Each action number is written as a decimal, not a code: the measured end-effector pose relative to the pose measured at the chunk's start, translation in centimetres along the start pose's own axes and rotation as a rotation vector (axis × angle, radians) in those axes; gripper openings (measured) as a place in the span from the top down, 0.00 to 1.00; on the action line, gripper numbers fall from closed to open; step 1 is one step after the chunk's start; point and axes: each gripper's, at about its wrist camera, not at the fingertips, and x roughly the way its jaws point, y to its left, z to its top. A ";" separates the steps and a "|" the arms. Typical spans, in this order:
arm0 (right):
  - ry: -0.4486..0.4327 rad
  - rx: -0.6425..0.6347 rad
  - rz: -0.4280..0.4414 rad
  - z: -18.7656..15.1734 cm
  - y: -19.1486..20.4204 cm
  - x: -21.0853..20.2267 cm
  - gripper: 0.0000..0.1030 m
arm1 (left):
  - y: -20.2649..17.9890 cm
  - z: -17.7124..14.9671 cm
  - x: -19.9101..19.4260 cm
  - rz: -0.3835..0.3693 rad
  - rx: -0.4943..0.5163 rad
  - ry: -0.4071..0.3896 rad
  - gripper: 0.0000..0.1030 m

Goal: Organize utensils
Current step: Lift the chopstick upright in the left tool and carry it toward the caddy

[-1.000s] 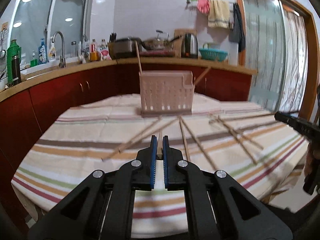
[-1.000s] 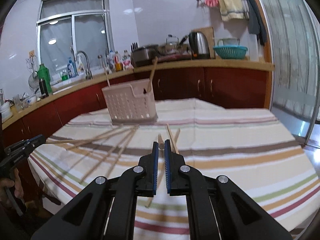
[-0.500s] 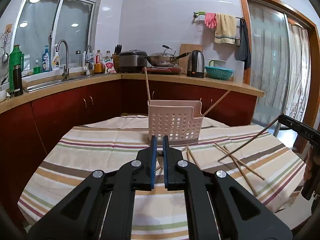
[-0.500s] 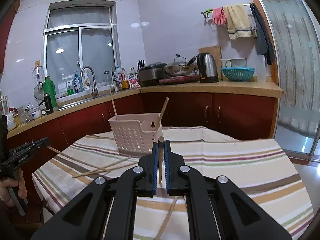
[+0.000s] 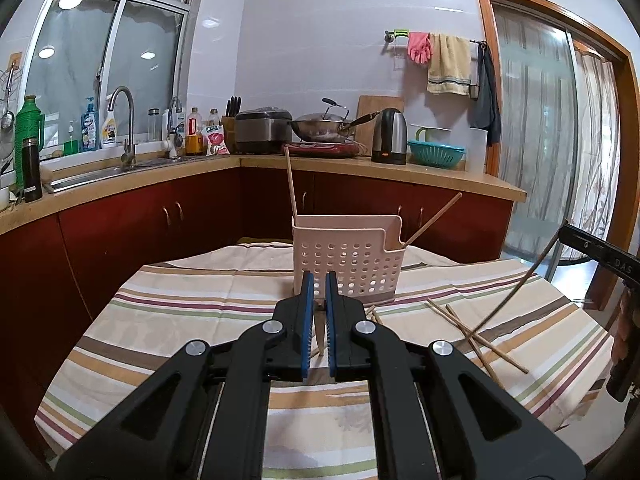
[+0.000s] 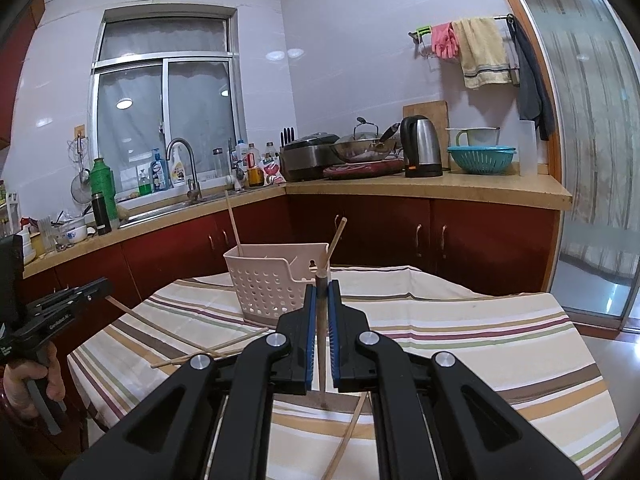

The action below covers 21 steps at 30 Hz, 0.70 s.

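Note:
A pale perforated utensil basket (image 5: pixel 348 264) (image 6: pixel 276 280) stands on the striped tablecloth (image 5: pixel 192 312). One chopstick (image 5: pixel 292 188) stands upright in it and another (image 5: pixel 432 220) leans out to the right. My left gripper (image 5: pixel 317 280) is shut on a wooden chopstick (image 5: pixel 319 340), just in front of the basket. My right gripper (image 6: pixel 322 286) is shut on another chopstick (image 6: pixel 322 344), whose tip pokes up beside the basket. Each view shows the other gripper at its edge, the right gripper (image 5: pixel 600 252) and the left gripper (image 6: pixel 68 308), with its stick hanging down. Several loose chopsticks (image 5: pixel 472 332) (image 6: pixel 224 348) lie on the cloth.
Behind the table, red cabinets carry a wooden counter (image 5: pixel 400 168) with a sink tap (image 5: pixel 124 120), bottles, a wok and a kettle (image 5: pixel 390 136). A glass sliding door (image 5: pixel 532 140) is on the right. A person's hand (image 6: pixel 32 380) holds the left gripper's handle.
Both grippers have risen from the tablecloth, each with a chopstick clamped in it. The basket now sits lower and nearer in both views.

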 end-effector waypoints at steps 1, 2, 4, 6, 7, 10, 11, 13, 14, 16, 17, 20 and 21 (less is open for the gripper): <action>-0.001 -0.002 0.000 0.1 0.0 -0.1 0.94 | 0.0 0.1 0.0 -0.001 0.000 -0.003 0.94; -0.002 -0.003 0.000 0.1 0.2 -0.1 0.94 | 0.0 0.2 -0.1 -0.001 0.001 -0.006 0.94; -0.001 -0.005 0.002 0.3 0.2 -0.1 0.94 | -0.1 0.3 -0.1 -0.001 0.002 -0.009 0.94; -0.001 -0.004 0.004 0.4 0.3 0.0 0.94 | -0.1 0.5 -0.1 0.001 0.000 -0.011 0.94; -0.002 -0.004 0.006 0.4 0.3 0.0 0.94 | -0.1 0.5 -0.1 0.001 -0.001 -0.012 0.94; -0.003 -0.004 0.008 0.4 0.5 -0.2 0.94 | -0.1 0.6 -0.3 0.000 0.001 -0.019 0.94; -0.003 -0.005 0.009 0.5 0.5 -0.2 0.94 | -0.1 0.6 -0.3 -0.001 0.002 -0.021 0.94; -0.005 -0.006 0.010 0.6 0.7 -0.2 0.94 | -0.1 0.7 -0.3 -0.003 0.004 -0.024 0.94; -0.005 -0.006 0.010 0.5 0.7 -0.3 0.94 | -0.1 0.8 -0.4 -0.004 0.005 -0.026 0.94; -0.007 -0.008 0.012 0.6 0.8 -0.4 0.94 | -0.1 1.0 -0.4 -0.007 0.005 -0.030 0.94; -0.008 -0.009 0.013 0.7 0.8 -0.4 0.94 | -0.1 1.0 -0.5 -0.008 0.006 -0.032 0.94; -0.009 -0.011 0.016 0.9 0.9 -0.4 0.94 | -0.1 1.2 -0.5 -0.010 0.009 -0.036 0.94; -0.010 -0.010 0.018 0.9 0.9 -0.4 0.94 | -0.1 1.3 -0.5 -0.011 0.009 -0.035 0.94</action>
